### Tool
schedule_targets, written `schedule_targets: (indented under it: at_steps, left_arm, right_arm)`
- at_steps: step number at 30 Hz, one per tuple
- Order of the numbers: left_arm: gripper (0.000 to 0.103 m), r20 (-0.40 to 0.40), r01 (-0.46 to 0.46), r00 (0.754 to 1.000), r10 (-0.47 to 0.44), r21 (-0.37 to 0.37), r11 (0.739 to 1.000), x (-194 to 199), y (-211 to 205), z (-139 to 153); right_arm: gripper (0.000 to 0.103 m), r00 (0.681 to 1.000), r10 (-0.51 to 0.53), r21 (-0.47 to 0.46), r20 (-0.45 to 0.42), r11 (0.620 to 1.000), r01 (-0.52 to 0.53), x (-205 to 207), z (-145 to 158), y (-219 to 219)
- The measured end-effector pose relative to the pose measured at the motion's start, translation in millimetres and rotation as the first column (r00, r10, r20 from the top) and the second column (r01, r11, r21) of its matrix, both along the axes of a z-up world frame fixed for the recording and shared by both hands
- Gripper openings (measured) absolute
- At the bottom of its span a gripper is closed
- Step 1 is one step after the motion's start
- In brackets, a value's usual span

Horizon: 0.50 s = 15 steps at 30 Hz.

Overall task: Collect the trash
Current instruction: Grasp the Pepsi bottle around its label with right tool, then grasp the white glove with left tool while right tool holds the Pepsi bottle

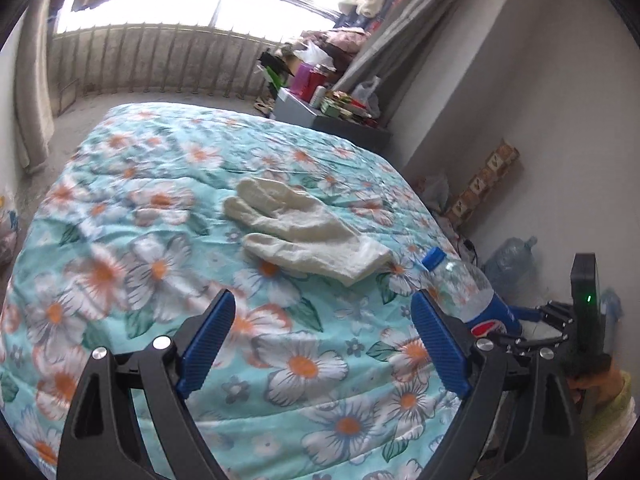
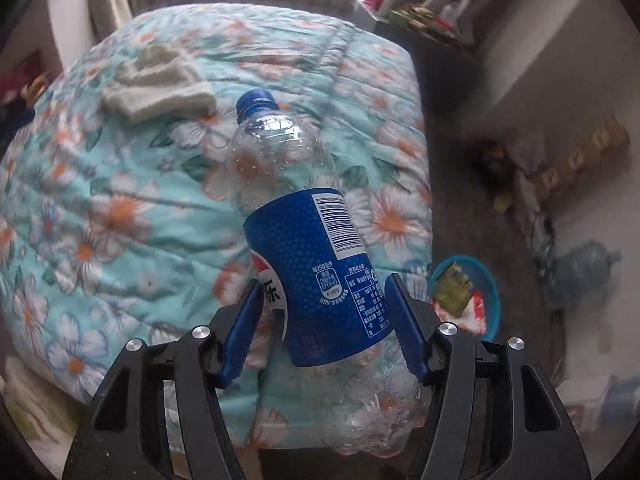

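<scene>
A clear plastic cola bottle (image 2: 304,240) with a blue label and blue cap is clamped between the pads of my right gripper (image 2: 323,282), held above the edge of the bed. In the left wrist view the same bottle (image 1: 464,288) shows at the right, just past my right finger. My left gripper (image 1: 323,298) hangs open over the floral quilt (image 1: 160,240) with nothing between its pads. A crumpled white glove (image 1: 304,232) lies on the quilt a little ahead of it; the right wrist view shows the glove (image 2: 160,84) at the far left of the bed.
A blue basin (image 2: 492,280) holding wrappers stands on the floor beside the bed, below and right of the bottle. A large water jug (image 1: 508,260) and a cardboard box (image 1: 484,188) sit against the wall. A cluttered grey bedside table (image 1: 332,120) stands at the bed's far corner.
</scene>
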<state>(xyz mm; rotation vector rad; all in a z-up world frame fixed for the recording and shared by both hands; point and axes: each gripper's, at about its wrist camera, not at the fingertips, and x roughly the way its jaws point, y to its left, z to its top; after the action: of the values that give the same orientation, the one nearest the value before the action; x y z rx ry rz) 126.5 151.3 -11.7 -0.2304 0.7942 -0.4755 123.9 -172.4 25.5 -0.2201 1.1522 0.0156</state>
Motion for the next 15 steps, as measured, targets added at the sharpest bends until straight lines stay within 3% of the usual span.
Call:
schedule_targets:
  at_steps: [3, 5, 9, 13, 15]
  left_arm:
    - [0.087, 0.011, 0.077, 0.997, -0.08, 0.159, 0.984, 18, -49, -6]
    - [0.083, 0.019, 0.103, 0.994, -0.111, 0.259, 0.96, 30, -76, -15]
    - [0.075, 0.022, 0.158, 0.983, -0.18, 0.379, 0.912, 49, -118, -32]
    - [0.05, -0.021, 0.175, 0.982, -0.187, 0.472, 0.864, 69, -140, -57]
    - [0.038, -0.016, 0.157, 0.986, -0.168, 0.46, 0.874, 73, -135, -58]
  right_arm:
    - [0.06, 0.999, -0.046, 0.089, -0.006, 0.995, 0.046, 6, 0, -9]
    - [0.061, 0.998, -0.057, 0.126, -0.01, 0.99, 0.058, 12, -2, -15]
    - [0.064, 0.998, -0.063, 0.172, -0.028, 0.983, 0.067, 17, -5, -23]
    - [0.068, 0.996, -0.062, 0.215, -0.072, 0.974, 0.076, 25, -19, -27]
    - [0.066, 0.995, -0.069, 0.247, -0.076, 0.965, 0.086, 22, -17, -29]
